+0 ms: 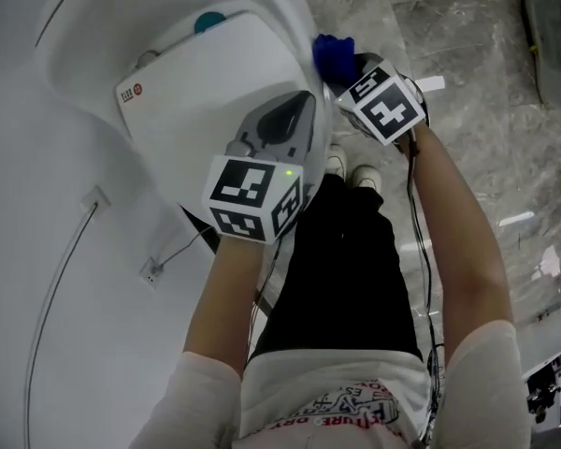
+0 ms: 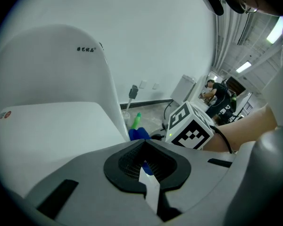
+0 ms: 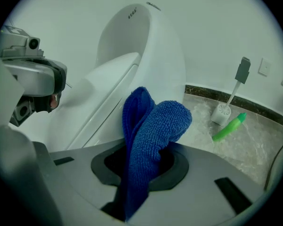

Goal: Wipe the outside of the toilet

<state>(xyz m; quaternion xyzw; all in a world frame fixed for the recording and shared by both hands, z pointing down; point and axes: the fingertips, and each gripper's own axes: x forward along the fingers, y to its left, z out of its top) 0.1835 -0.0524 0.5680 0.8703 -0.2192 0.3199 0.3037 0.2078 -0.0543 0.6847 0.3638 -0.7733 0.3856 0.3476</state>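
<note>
Toilet first: one white bowl with its lid down, hard, glossy and fixed to the floor, so nothing about it needs holding. It only has to be rubbed, and from where I stand the curved side looks slick enough for a rag to skate over unless it is pressed on. It rises just ahead of the right gripper and a little to the left of that gripper's fingers. Those fingers are pinching one blue cloth, a soft, nubbly, light thing that folds over itself and pokes out past the tips in a floppy loop. I'd guess the grip near the fold is sound, though the loose end will drag and bunch, so the padded loop is the part to lay against the porcelain. The left gripper has its fingers pressed together with nothing between them, and the closed lid lies just beyond and to the left of them. Farther ahead of the right fingers, off to their right on the floor, I count one brush standing in its holder and one green bottle lying on its side, both well apart from the cloth. Two grippers, one cloth, one toilet.
</note>
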